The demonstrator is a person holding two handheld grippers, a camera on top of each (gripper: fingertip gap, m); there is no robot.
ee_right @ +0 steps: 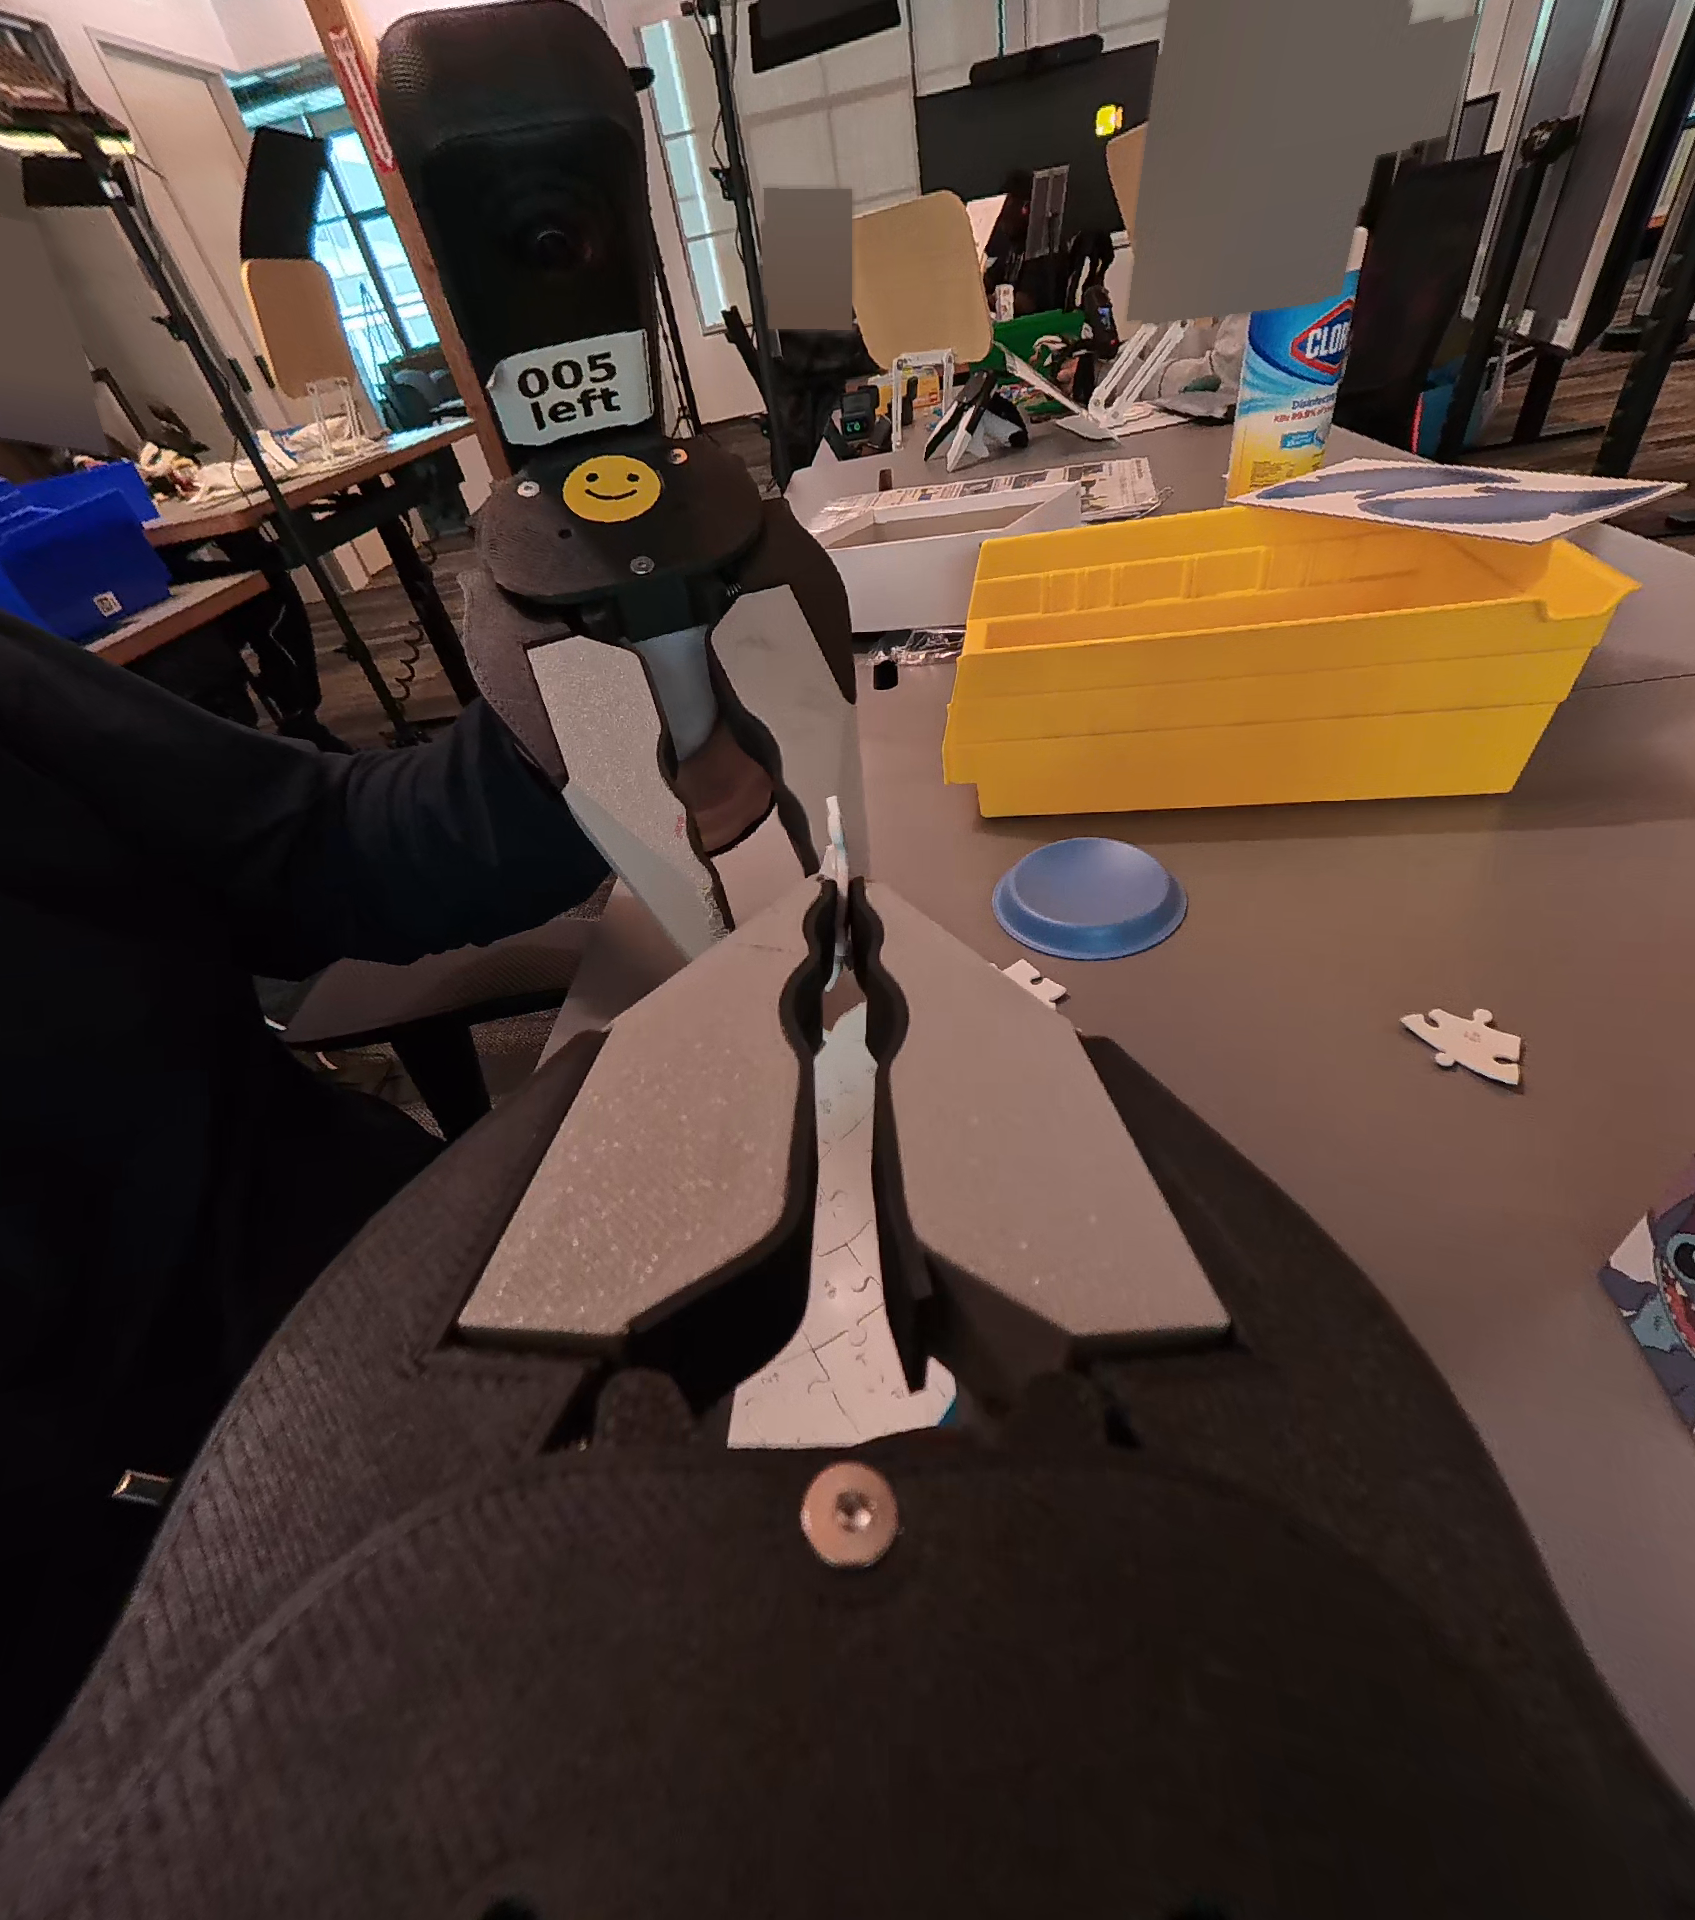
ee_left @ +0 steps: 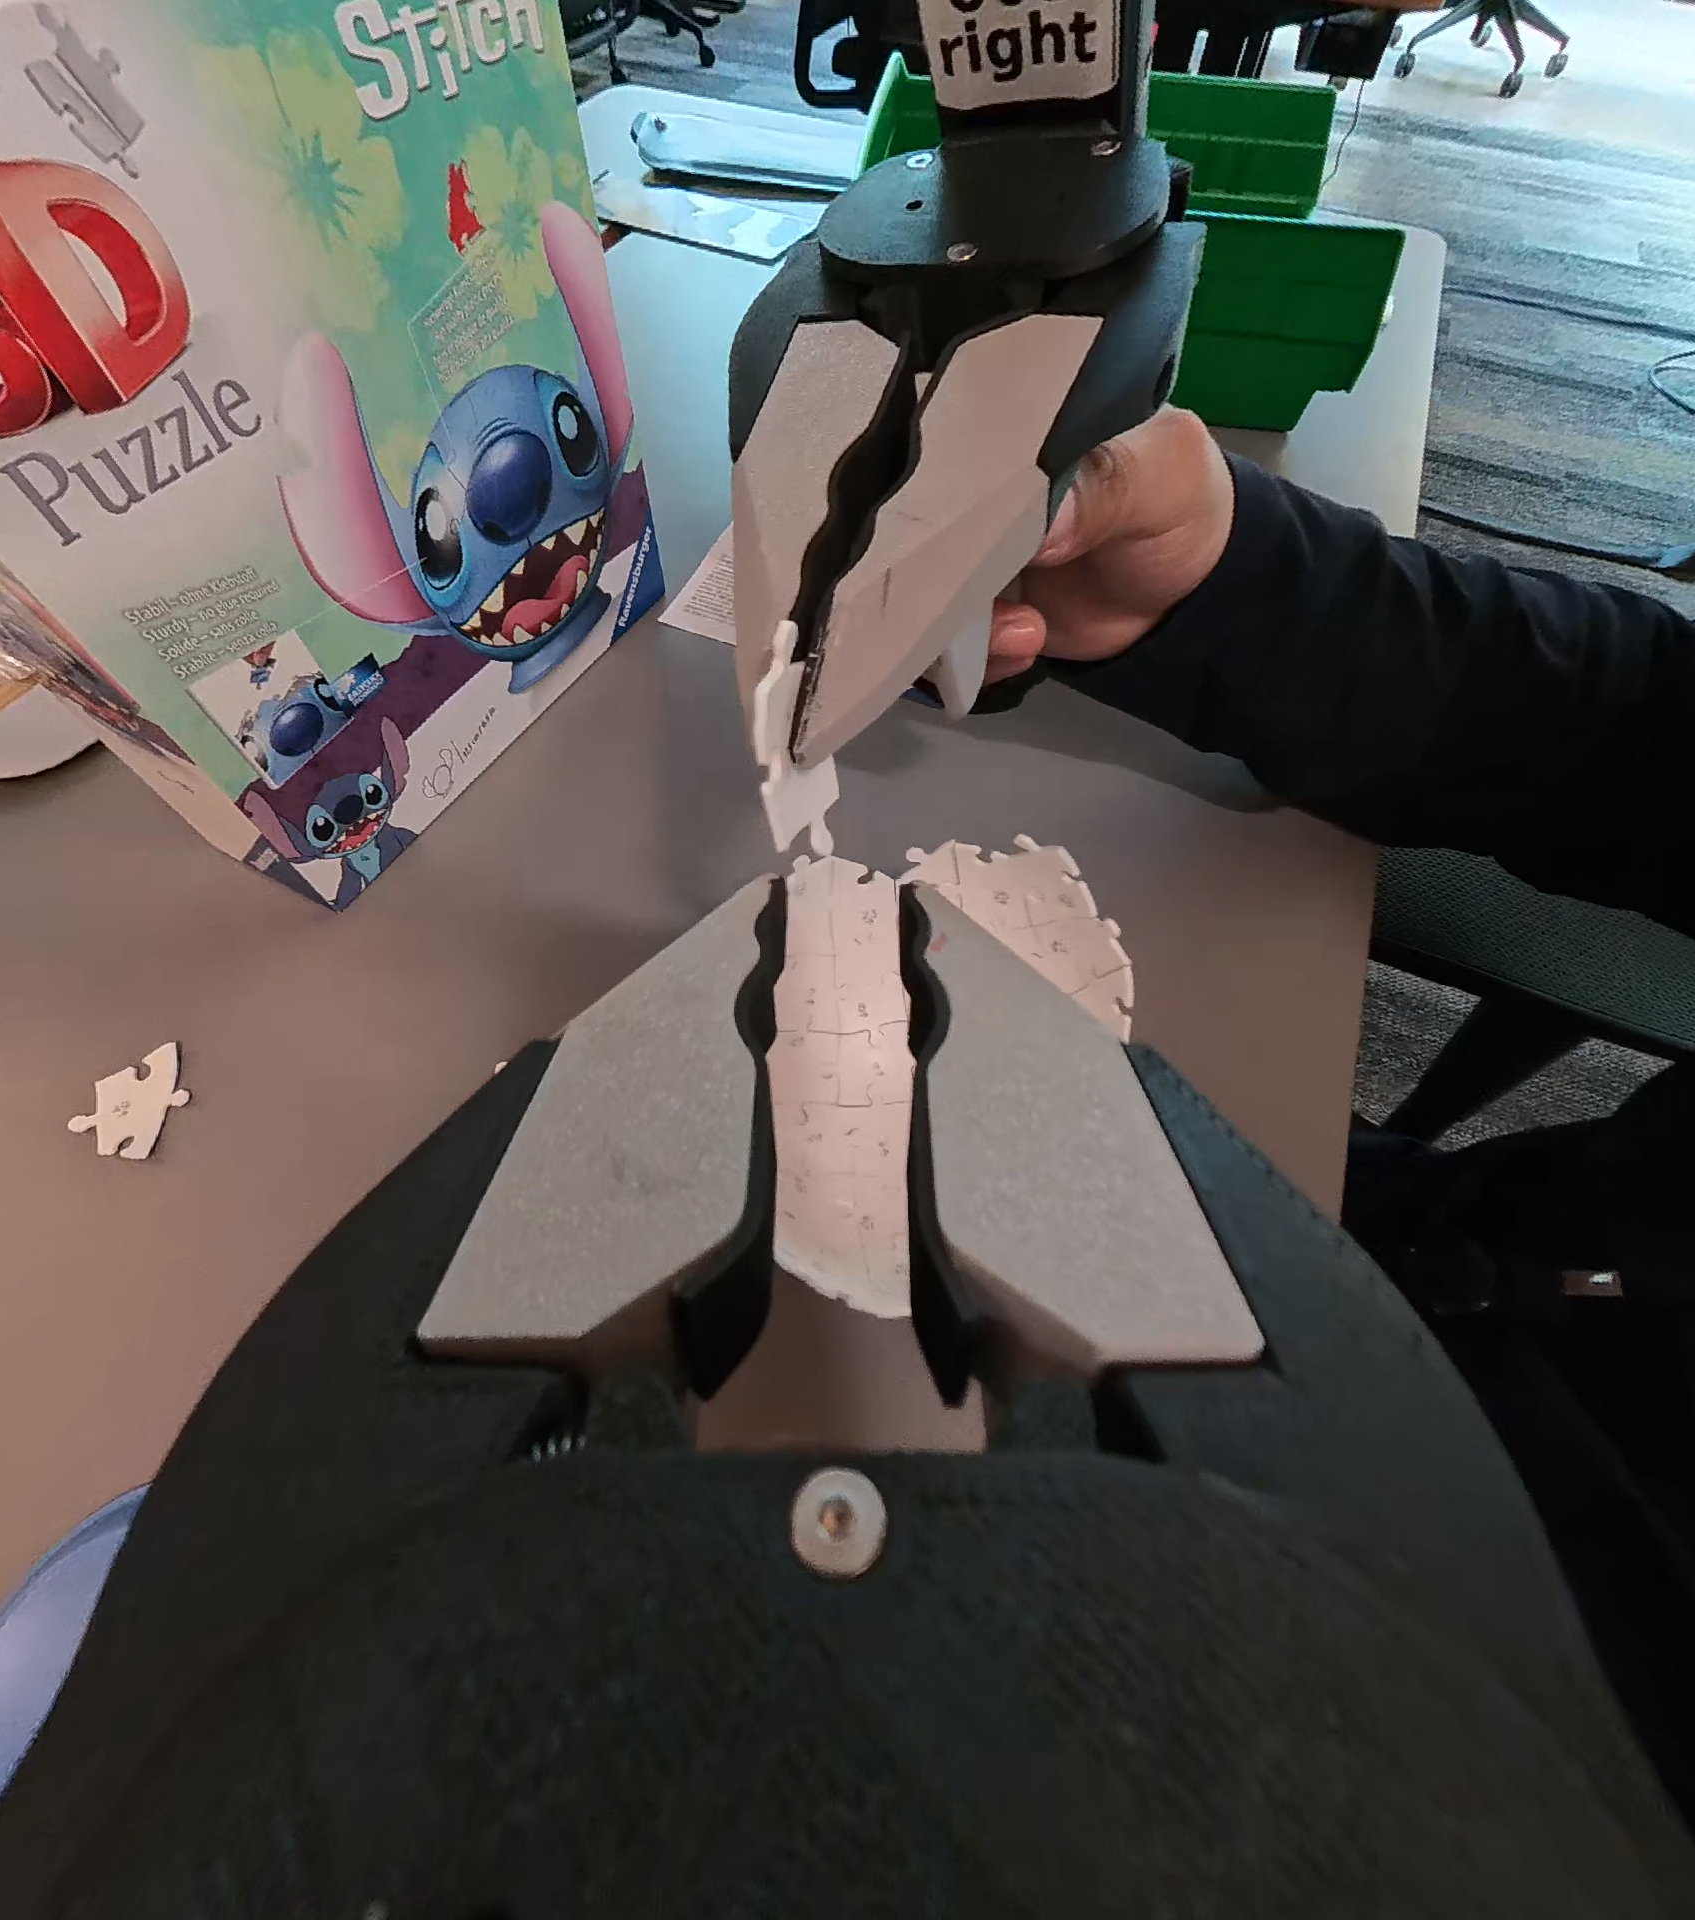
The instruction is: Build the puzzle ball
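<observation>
Plastic, thin and light is how we judge the curved shell (ee_left: 838, 1091) of joined puzzle pieces that our left hand-held gripper (ee_left: 838, 894) clamps between its fingers, held up above the grey bench (ee_left: 407, 987). A second part of the shell's rim, toothed with tabs, fans out to the right of those fingers. Our right hand-held gripper (ee_left: 801, 727) is closed on a single white piece (ee_left: 793, 769), pinching its upper half so the lower tab hangs free just above the shell's top edge, not yet touching as far as we can tell.

We expect the shell to be stiff along each piece but weak at the seams: too hard a squeeze or a twist could pop joints apart. Holding it across the broad face, as now, seems safer than by the toothed rim. The single piece is smooth and may slip or swivel in the grip, so we should press it straight into its slot.

A spare piece (ee_left: 131, 1101) lies on the bench to the left, near the puzzle box (ee_left: 251, 468); a blue stand (ee_right: 1087, 899) sits by the yellow bin (ee_right: 1258, 665).
</observation>
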